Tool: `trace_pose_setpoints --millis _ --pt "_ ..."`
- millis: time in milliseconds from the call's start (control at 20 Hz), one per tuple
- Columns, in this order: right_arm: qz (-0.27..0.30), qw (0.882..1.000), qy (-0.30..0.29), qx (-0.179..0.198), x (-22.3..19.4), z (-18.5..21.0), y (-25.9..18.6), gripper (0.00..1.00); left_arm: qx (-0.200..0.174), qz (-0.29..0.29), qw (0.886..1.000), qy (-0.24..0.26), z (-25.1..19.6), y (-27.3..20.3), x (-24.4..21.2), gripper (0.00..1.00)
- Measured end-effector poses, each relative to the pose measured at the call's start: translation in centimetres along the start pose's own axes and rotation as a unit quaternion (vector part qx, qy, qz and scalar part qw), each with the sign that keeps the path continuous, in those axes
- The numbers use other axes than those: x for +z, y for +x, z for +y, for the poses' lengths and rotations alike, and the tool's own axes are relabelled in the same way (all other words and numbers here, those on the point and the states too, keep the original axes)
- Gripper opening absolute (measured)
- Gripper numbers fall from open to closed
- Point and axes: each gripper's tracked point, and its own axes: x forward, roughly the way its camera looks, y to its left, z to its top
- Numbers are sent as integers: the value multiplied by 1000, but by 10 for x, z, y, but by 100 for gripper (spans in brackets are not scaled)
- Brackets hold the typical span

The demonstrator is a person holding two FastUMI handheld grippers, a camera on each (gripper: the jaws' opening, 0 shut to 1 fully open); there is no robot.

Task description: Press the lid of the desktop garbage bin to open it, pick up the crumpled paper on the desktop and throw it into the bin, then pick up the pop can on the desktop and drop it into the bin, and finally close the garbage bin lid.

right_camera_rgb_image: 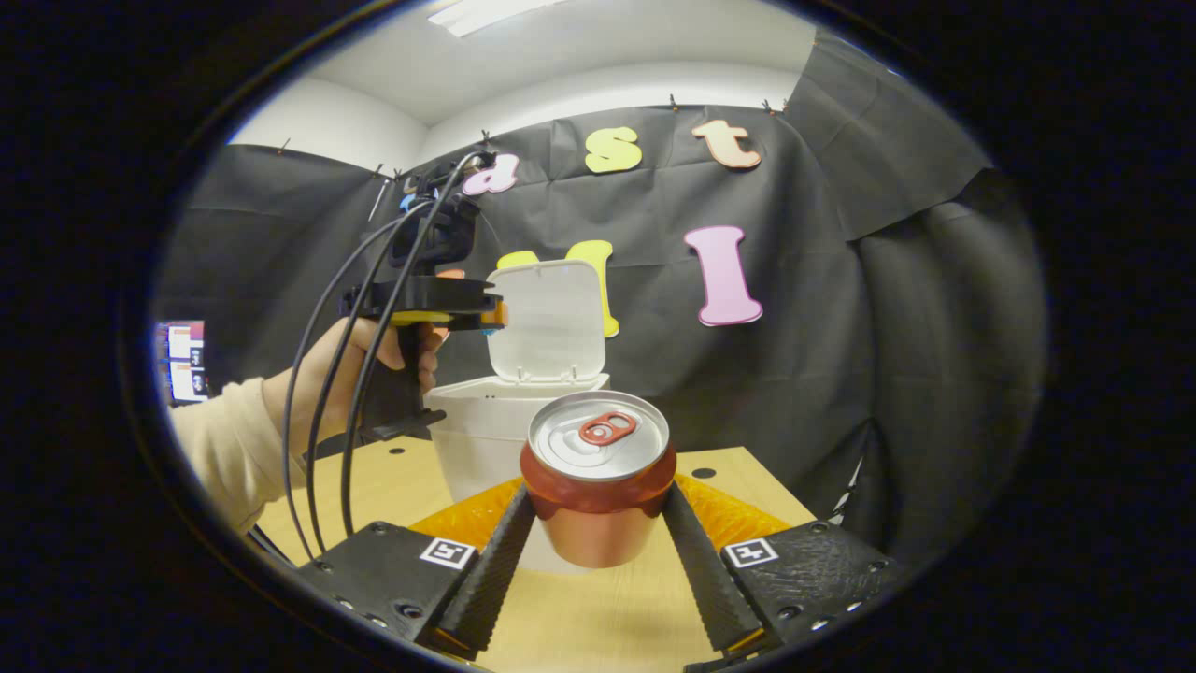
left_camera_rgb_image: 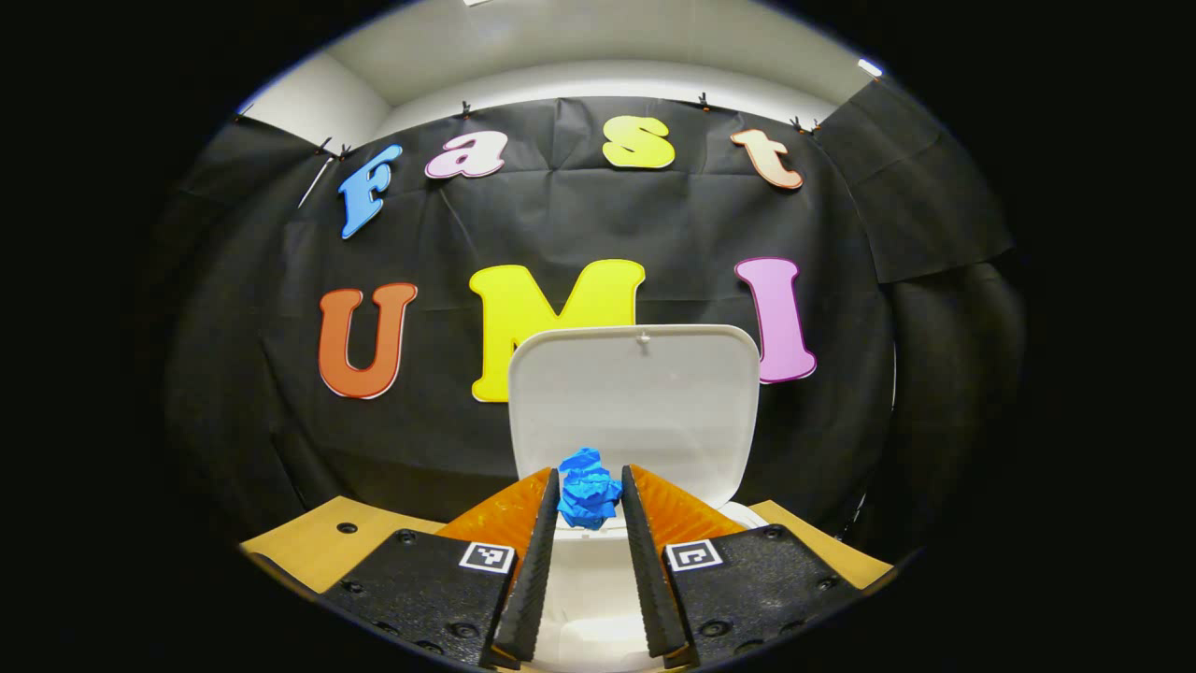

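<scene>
The left claw (left_camera_rgb_image: pixel 590 495) grips the crumpled paper (left_camera_rgb_image: pixel 589 488) between both fingers, above the open garbage bin (left_camera_rgb_image: pixel 598 579), whose lid (left_camera_rgb_image: pixel 635 402) stands upright. The paper looks light and soft and should fall freely on release. The pop can (right_camera_rgb_image: pixel 598 486) stands upright on the surface (right_camera_rgb_image: pixel 579 617), between the fingers of the right claw (right_camera_rgb_image: pixel 598 514); contact cannot be confirmed. Judged rigid, smooth and easily dented: grasp the mid-body on opposite sides with moderate pressure.

Wooden table (right_camera_rgb_image: pixel 598 608) carries white bin (right_camera_rgb_image: pixel 476 439).
</scene>
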Motion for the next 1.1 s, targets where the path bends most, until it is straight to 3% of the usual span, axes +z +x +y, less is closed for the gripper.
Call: trace_pose_setpoints --millis 350,500,700,850,1100 --pt "-1 1000 9 4 -1 -9 1 81 -5 12 1000 -7 -15 2 -9 51" --pt "-3 1000 5 -1 -1 -12 2 81 -14 25 999 -17 -20 -4 -14 75" --pt "7 1000 11 9 -6 -5 3 81 -12 35 999 -22 -15 -19 -15 96" --pt "10 1000 6 13 -9 0 3 81 10 27 1000 -7 1 -28 -12 98" --pt "8 1000 -4 10 -9 3 0 81 11 29 1000 0 11 -52 -13 98"
